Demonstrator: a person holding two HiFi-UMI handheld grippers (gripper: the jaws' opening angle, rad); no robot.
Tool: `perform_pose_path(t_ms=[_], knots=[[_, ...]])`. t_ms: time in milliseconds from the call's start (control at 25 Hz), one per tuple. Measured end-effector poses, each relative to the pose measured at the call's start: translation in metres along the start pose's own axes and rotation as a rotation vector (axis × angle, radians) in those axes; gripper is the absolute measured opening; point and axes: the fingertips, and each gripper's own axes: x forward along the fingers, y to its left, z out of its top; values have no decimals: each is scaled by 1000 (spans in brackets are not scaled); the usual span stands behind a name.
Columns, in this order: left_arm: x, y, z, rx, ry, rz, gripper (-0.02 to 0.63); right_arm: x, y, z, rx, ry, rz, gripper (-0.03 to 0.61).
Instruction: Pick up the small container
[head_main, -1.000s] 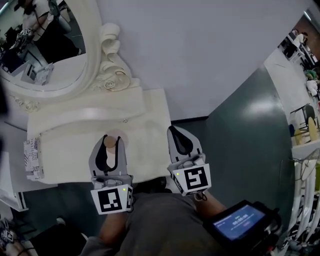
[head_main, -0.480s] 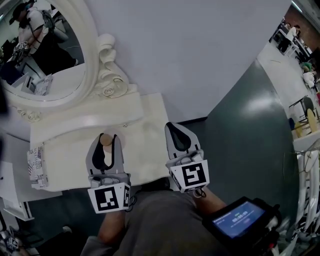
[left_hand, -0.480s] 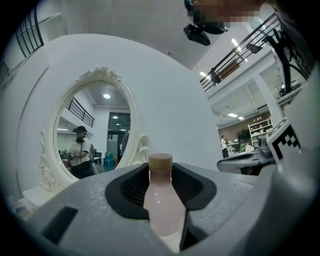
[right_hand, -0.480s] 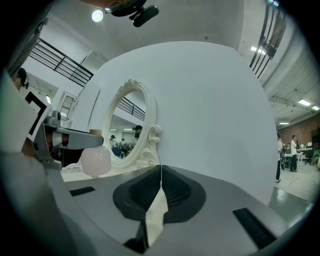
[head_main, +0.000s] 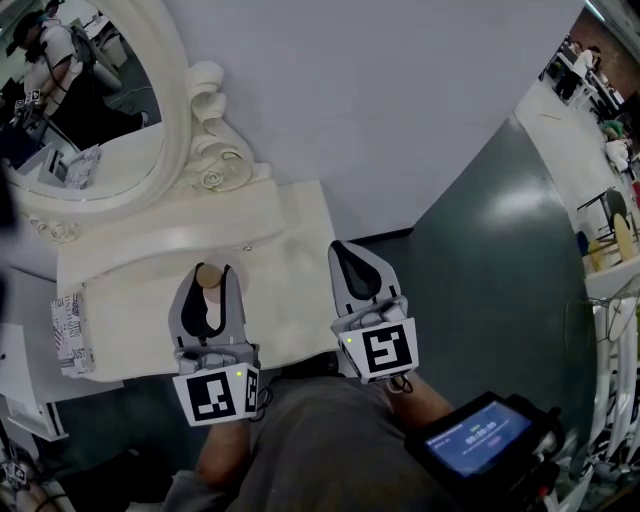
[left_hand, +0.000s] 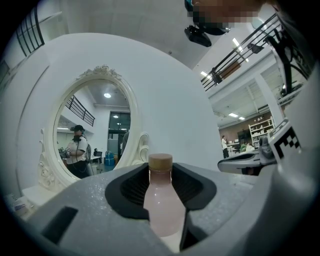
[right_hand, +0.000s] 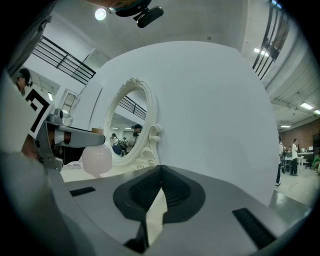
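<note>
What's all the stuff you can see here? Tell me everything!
bottle: one, pink with a tan cap, between the left gripper's jaws
table: one, cream, under both grippers
mirror: one, oval with a curly white frame, at the back of the table
box: one, white with dark print, at the table's left edge
screen: one, blue in a dark case, bottom right of the head view
left gripper: one, grey and black, shut on the bottle
right gripper: one, grey and black, shut and empty, over the table's right edge
</note>
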Motion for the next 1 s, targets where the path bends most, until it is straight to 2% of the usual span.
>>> perform_pose_path(t_ms=[1000], knots=[[1, -3, 1, 0, -2, 1, 146, 0, -3, 1, -1, -18, 11, 14]])
